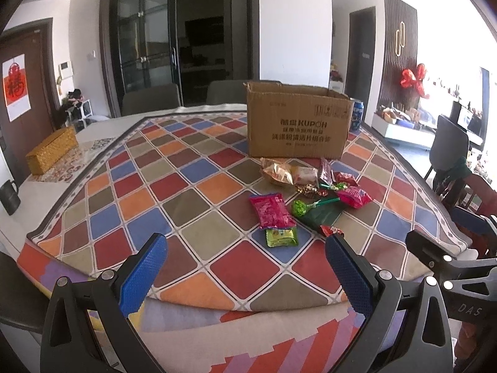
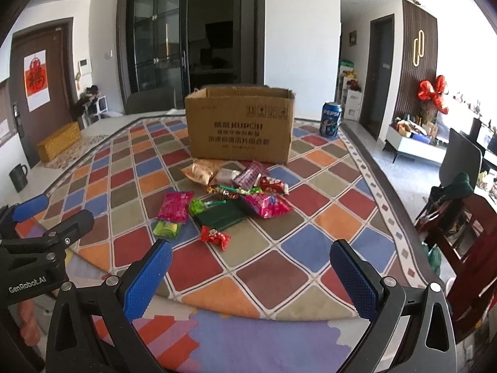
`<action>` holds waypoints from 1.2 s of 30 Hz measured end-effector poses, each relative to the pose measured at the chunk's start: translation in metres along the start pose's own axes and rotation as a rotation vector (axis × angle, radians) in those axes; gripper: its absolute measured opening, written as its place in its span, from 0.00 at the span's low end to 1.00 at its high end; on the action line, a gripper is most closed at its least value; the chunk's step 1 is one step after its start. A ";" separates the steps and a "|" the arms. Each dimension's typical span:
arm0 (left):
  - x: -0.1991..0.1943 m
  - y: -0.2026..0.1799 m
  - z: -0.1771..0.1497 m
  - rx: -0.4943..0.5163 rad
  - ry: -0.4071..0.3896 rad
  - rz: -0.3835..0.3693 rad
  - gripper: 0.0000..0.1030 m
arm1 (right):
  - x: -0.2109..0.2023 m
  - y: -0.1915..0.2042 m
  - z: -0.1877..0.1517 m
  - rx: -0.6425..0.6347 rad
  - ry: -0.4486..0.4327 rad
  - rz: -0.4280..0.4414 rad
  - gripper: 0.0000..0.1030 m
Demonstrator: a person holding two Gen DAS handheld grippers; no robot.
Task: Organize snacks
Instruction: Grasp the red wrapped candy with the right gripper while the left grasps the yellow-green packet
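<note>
Checkered in red, blue, orange and olive diamonds, a tablecloth [image 1: 198, 168] covers the pale table, and an open cardboard box [image 1: 298, 121] printed KUPOH stands toward its far side. Just in front of the box lies a loose cluster of snacks: a crinkled golden packet [image 1: 277, 172] nearest the box, a pink packet [image 1: 271, 211] with a small lime-green packet [image 1: 281, 237] touching its near end, a green lollipop [image 1: 299, 207] resting on a dark green packet [image 1: 323, 216], another pink packet [image 1: 354, 195], and a small red candy [image 2: 215, 237] closest to the grippers. Behind the table are grey chair backs, dark glass doors and a white pillar.

The left gripper [image 1: 245, 270] hovers over the table's near edge, jaws spread wide and empty. The right gripper [image 2: 251, 275] hangs likewise, its blue pads apart with nothing between them.

The right wrist view shows the blue Pepsi can [image 2: 330, 119] whole, standing apart from the box; in the left view it peeks out from behind the box. Both views show the golden woven box [image 1: 51, 149] and dark mug [image 1: 9, 197] at the left.
</note>
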State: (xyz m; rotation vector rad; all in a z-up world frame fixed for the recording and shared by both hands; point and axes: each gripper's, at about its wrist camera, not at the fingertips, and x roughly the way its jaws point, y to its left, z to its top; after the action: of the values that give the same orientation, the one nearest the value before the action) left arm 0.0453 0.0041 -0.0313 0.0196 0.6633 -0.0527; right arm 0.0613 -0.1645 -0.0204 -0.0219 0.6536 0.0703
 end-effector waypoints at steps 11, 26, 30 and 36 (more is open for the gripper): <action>0.049 -0.001 0.011 0.040 0.101 -0.079 0.92 | 0.050 0.005 0.010 -0.015 0.108 0.064 0.99; 0.128 -0.010 0.006 0.061 0.311 -0.234 0.61 | 0.130 0.012 0.012 -0.008 0.279 0.205 0.79; 0.143 -0.012 0.004 0.054 0.351 -0.248 0.58 | 0.143 0.011 0.010 0.002 0.307 0.236 0.73; 0.158 -0.014 0.003 0.029 0.393 -0.267 0.52 | 0.158 0.011 0.007 0.017 0.350 0.274 0.65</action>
State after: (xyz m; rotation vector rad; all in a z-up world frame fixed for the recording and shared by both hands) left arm 0.1709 -0.0166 -0.1266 -0.0318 1.0548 -0.3215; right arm 0.1898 -0.1439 -0.1105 0.0731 1.0040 0.3305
